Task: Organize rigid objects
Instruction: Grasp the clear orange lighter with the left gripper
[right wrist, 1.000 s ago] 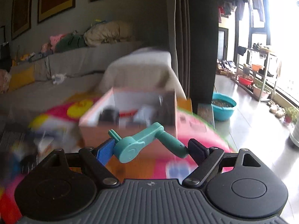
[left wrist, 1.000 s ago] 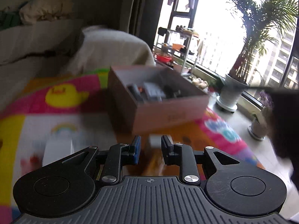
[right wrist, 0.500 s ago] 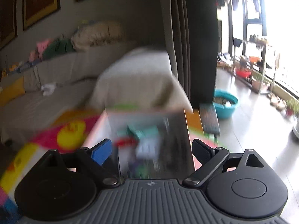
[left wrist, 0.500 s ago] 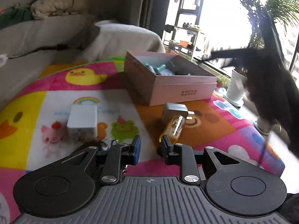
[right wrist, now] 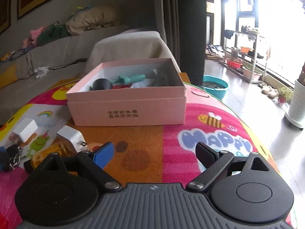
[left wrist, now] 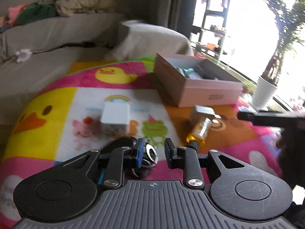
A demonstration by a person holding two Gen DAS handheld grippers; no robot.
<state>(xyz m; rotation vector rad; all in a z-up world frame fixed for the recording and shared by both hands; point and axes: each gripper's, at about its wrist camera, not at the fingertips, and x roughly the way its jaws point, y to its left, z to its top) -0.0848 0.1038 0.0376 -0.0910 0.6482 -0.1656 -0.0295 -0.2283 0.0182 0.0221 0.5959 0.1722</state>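
A pink cardboard box [right wrist: 133, 112] stands on the colourful play mat [right wrist: 171, 145] and holds a teal toy tool [right wrist: 129, 79] with other small items. The box also shows in the left wrist view [left wrist: 209, 95]. My right gripper [right wrist: 154, 151] is wide open and empty, low over the mat in front of the box. My left gripper [left wrist: 153, 152] is open just above a black key fob with a key ring [left wrist: 146, 152]. On the mat lie a white cube charger [left wrist: 115, 118], a white plug adapter [left wrist: 203, 112] and an amber bottle [left wrist: 200, 131].
A grey sofa [right wrist: 57, 53] with cushions runs behind the mat. To the right are bare floor, a teal basin [right wrist: 215, 87], a shelf rack [right wrist: 246, 57] and a white plant pot [left wrist: 264, 93]. The right gripper's dark arm [left wrist: 276, 118] crosses the left view.
The right gripper let the teal tool go into the box and pulled back, open. The left gripper drew back from the box and came down over the key fob.
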